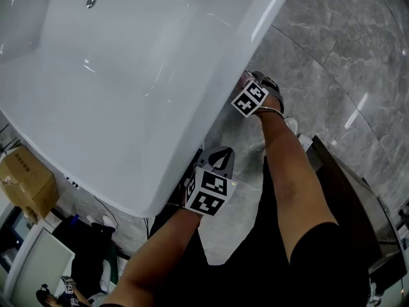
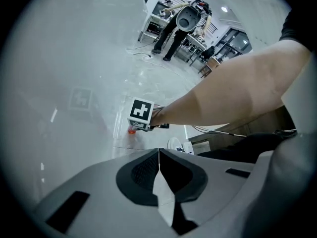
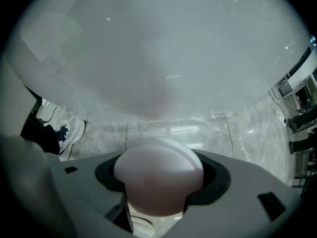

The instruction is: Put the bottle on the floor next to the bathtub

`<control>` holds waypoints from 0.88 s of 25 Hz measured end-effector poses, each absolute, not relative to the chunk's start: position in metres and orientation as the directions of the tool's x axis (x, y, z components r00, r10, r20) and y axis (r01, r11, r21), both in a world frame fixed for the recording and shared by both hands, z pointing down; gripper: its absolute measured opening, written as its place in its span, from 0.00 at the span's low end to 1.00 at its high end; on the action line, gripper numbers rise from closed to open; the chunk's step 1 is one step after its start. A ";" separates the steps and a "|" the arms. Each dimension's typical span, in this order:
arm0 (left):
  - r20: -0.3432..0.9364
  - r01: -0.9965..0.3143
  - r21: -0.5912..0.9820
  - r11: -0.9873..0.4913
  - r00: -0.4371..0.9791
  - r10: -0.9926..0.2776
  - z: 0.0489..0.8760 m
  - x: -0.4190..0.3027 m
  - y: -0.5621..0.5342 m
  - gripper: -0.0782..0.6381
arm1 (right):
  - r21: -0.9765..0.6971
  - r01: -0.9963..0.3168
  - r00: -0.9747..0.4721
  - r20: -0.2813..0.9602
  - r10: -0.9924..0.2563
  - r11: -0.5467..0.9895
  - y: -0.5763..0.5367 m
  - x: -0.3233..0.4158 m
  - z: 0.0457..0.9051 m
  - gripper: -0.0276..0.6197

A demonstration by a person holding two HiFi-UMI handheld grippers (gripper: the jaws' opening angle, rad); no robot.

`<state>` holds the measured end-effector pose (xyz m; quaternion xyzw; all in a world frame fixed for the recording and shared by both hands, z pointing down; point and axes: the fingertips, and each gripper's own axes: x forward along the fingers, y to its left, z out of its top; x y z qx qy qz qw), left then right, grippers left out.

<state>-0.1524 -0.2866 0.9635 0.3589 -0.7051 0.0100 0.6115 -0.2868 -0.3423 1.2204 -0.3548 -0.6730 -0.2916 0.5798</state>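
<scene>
Holding the pale bottle (image 3: 158, 175) pinched in the right gripper (image 1: 254, 82) low beside the bathtub's (image 1: 128, 107) outer wall, my left gripper (image 2: 159, 180) pressed together on nothing, I judge it best to settle it upright on the floor (image 1: 332, 56) before parting the jaws.

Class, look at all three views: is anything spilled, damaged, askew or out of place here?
Nothing stands out. The bathtub looks intact, the marble floor shows no spill, and the bottle sits gripped in the right hand-held gripper.
</scene>
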 end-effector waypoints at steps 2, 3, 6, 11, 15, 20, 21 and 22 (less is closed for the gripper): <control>0.871 -0.521 0.421 0.742 0.004 -0.491 0.960 -0.153 -0.288 0.13 | -0.008 0.815 -0.104 0.982 0.160 0.579 -0.341 -0.289 1.210 0.48; 0.870 -0.526 0.421 0.739 0.005 -0.493 0.957 -0.154 -0.290 0.13 | -0.006 0.818 -0.110 0.980 0.166 0.576 -0.341 -0.289 1.206 0.48; 0.864 -0.537 0.426 0.728 0.004 -0.503 0.944 -0.152 -0.297 0.13 | 0.003 0.825 -0.108 0.982 0.152 0.566 -0.345 -0.285 1.191 0.48; 0.858 -0.528 0.422 0.737 -0.028 -0.512 0.908 -0.159 -0.297 0.13 | 0.026 0.812 -0.125 0.983 0.131 0.582 -0.352 -0.285 1.146 0.48; 0.848 -0.506 0.421 0.753 -0.075 -0.525 0.869 -0.169 -0.295 0.13 | 0.053 0.808 -0.168 0.975 0.144 0.587 -0.360 -0.291 1.091 0.48; 0.837 -0.545 0.403 0.735 -0.107 -0.537 0.811 -0.167 -0.296 0.13 | 0.026 0.808 -0.156 0.973 0.170 0.589 -0.369 -0.275 1.019 0.48; 0.835 -0.569 0.391 0.723 -0.111 -0.538 0.800 -0.169 -0.294 0.13 | 0.020 0.803 -0.159 0.970 0.182 0.595 -0.370 -0.276 1.002 0.48; 0.837 -0.598 0.373 0.710 -0.114 -0.536 0.789 -0.172 -0.291 0.13 | 0.014 0.797 -0.165 0.966 0.197 0.603 -0.370 -0.277 0.986 0.48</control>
